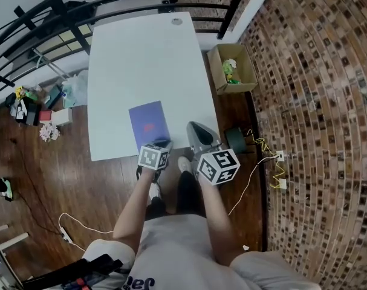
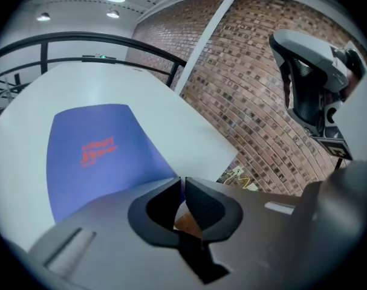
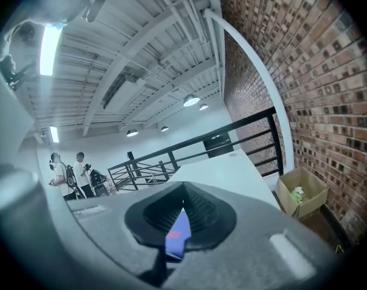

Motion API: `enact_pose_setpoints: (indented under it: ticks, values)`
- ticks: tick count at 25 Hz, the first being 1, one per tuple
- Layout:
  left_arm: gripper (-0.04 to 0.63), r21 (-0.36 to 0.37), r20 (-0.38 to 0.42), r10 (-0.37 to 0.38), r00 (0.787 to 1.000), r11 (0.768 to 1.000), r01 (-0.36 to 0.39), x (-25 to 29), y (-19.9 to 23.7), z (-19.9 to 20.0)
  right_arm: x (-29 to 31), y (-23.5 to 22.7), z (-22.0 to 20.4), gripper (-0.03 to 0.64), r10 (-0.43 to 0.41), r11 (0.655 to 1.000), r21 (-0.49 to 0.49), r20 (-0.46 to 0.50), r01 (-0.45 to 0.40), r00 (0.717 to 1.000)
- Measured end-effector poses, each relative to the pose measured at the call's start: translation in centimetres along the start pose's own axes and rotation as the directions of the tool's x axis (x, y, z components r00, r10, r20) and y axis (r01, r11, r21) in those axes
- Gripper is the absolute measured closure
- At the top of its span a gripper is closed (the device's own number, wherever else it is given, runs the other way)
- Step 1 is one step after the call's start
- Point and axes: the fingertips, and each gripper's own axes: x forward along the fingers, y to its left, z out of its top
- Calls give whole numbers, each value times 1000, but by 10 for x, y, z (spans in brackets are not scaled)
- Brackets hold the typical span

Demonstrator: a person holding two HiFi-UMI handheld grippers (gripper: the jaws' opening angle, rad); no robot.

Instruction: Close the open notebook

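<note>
At the table [image 1: 147,59] front, left gripper [image 1: 163,142] pinches the notebook [image 1: 148,122] by its near edge; right gripper [image 1: 193,127] hovers closed, empty.

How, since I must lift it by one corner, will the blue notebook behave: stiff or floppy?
The notebook looks thin and lies flat on the table, so it is probably light and may sag from one corner. Its smooth cover would likely slide when pushed.

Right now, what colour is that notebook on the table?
The notebook is blue-violet with a red mark, clearest in the left gripper view.
</note>
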Motion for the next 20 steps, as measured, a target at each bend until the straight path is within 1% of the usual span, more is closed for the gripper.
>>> enact_pose_setpoints:
  ticks: [1, 3, 5, 6, 8, 11, 12, 14, 16, 17, 18, 19, 20]
  values:
    - [565, -5, 38, -12, 999, 1000, 12, -7, -4, 4, -4, 7, 3, 627, 0, 1000, -8, 9, 0, 1000]
    - [565, -28, 152, -34, 988, 999, 39, -31, -14, 17, -13, 22, 9, 627, 1, 1000, -30, 30, 0, 1000]
    - [567, -46, 267, -40, 963, 997, 54, -66, -20, 32, -22, 38, 16, 627, -4, 999, -54, 56, 7, 998]
    - [569, -48, 313, -44, 949, 997, 62, -83, -22, 38, -28, 46, 19, 627, -6, 998, -66, 69, 11, 998]
    - [569, -28, 374, -61, 925, 997, 78, -114, -25, 44, -38, 66, 21, 627, -4, 996, -92, 89, 13, 996]
    - [566, 27, 412, -86, 907, 996, 82, -152, -28, 34, -56, 100, 14, 627, 17, 994, -111, 91, -7, 996]
    - [556, 38, 418, -98, 903, 995, 90, -161, -30, 29, -62, 108, 12, 627, 23, 994, -111, 90, -13, 996]
    - [451, 56, 420, -132, 898, 991, 120, -167, -34, 20, -73, 120, 12, 627, 31, 993, -121, 95, -19, 995]
    - [351, 88, 402, -156, 902, 987, 131, -166, -40, 13, -85, 128, 16, 627, 42, 990, -138, 105, -27, 994]
    - [327, 111, 393, -159, 906, 986, 125, -168, -45, 9, -93, 132, 18, 627, 49, 989, -147, 110, -32, 993]
    - [324, 129, 391, -157, 907, 985, 115, -171, -52, 3, -102, 136, 18, 627, 56, 987, -156, 114, -38, 992]
    - [324, 138, 402, -153, 903, 985, 105, -176, -60, -2, -112, 139, 19, 627, 63, 985, -165, 118, -43, 991]
    - [333, 137, 428, -145, 892, 986, 95, -185, -69, -6, -122, 142, 19, 627, 70, 984, -172, 124, -48, 990]
